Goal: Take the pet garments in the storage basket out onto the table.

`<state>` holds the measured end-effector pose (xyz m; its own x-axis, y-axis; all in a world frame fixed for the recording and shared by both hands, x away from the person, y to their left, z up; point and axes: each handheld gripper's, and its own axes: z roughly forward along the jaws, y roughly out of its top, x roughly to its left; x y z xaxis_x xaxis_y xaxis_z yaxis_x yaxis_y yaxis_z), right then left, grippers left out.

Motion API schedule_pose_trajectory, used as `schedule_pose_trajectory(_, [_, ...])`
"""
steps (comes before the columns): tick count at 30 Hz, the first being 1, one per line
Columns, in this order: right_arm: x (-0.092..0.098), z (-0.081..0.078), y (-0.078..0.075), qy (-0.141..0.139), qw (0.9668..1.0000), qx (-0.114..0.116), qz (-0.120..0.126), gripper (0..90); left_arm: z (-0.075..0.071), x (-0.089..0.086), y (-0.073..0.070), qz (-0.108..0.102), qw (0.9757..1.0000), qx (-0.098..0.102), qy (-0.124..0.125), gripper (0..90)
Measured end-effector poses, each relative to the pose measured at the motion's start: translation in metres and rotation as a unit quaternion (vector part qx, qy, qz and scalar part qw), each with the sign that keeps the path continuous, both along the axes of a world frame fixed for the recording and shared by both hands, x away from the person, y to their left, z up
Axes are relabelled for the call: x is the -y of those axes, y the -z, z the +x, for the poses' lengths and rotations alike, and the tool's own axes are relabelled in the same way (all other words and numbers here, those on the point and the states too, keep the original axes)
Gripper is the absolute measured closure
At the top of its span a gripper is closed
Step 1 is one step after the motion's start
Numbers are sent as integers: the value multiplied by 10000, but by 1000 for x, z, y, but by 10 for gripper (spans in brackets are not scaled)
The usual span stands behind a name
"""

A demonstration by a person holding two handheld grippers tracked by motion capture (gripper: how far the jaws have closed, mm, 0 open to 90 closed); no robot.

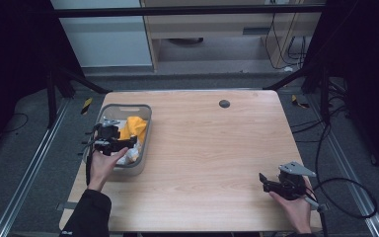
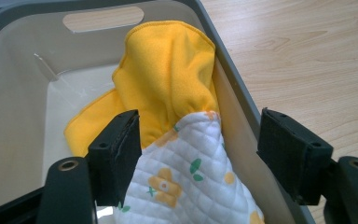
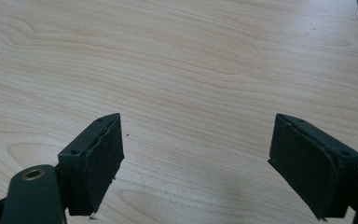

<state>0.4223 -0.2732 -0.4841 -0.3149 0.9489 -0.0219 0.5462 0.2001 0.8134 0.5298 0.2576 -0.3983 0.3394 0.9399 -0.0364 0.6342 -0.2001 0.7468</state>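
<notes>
A grey plastic basket stands at the table's left side. Inside it lie a yellow cloth and a white quilted cloth with a yellow flower print. My left gripper is open over the basket's right side, its jaws straddling the quilted cloth and the basket's right wall without closing on either. My right gripper rests open near the table's front right, with bare wood between its jaws.
The light wooden table has a dark round grommet near its far edge. Black cables trail off the right side. Dark frame posts stand at the left and right beyond the table.
</notes>
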Motion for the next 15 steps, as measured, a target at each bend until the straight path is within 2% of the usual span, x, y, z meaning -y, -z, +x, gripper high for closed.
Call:
schedule_pose_trajectory(11, [0, 0, 0, -1, 10000, -6, 7, 174, 7, 2, 2, 60, 9998, -164, -7, 343])
schedule_pose_trajectory(15, [0, 0, 0, -2, 10000, -43, 41, 174, 10, 4, 6, 167, 9995, -255, 10, 359])
